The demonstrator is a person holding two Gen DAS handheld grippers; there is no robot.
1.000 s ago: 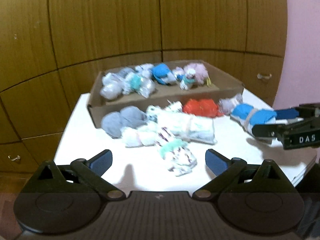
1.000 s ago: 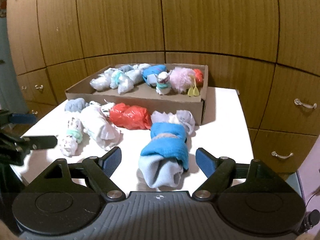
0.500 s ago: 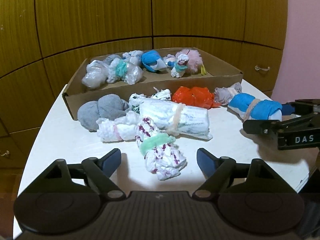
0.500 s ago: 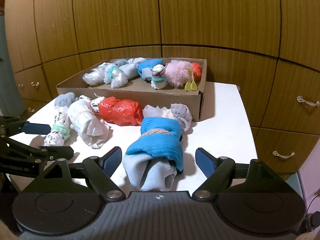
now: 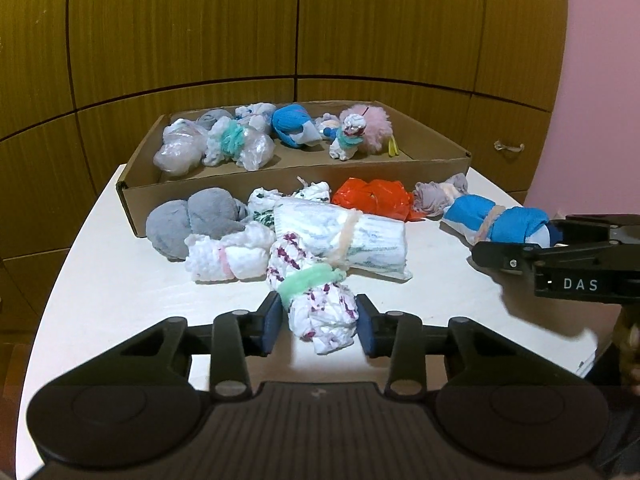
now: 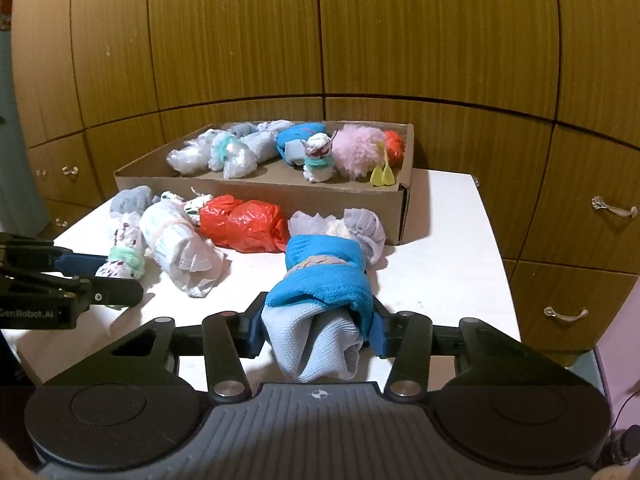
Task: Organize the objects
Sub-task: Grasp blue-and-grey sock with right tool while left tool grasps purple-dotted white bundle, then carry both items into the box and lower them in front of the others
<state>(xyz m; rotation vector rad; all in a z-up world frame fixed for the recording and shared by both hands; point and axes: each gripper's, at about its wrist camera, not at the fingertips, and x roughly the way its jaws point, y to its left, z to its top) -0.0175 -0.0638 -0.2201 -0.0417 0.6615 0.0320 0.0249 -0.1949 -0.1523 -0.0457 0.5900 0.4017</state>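
Note:
My left gripper (image 5: pixel 319 324) is shut on a white bundle with purple specks and a green band (image 5: pixel 316 300), which rests on the white table (image 5: pixel 120 312). My right gripper (image 6: pixel 318 330) is shut on a blue and grey sock roll (image 6: pixel 320 300); the roll also shows in the left wrist view (image 5: pixel 496 222). A cardboard tray (image 5: pixel 288 176) at the back holds several bundles. In front of it lie a grey sock ball (image 5: pixel 192 220), a white roll with a beige band (image 5: pixel 344 240) and an orange bag bundle (image 5: pixel 376 198).
Wooden cabinet doors (image 6: pixel 320 40) stand behind the table, with drawers and metal handles (image 6: pixel 616 208) to the right. A pale grey bundle (image 6: pixel 360 228) lies by the tray's front corner. The table's front edge is near both grippers.
Both grippers have moved forward and closed from wide open: the left one onto the speckled bundle, the right one onto the blue sock roll.

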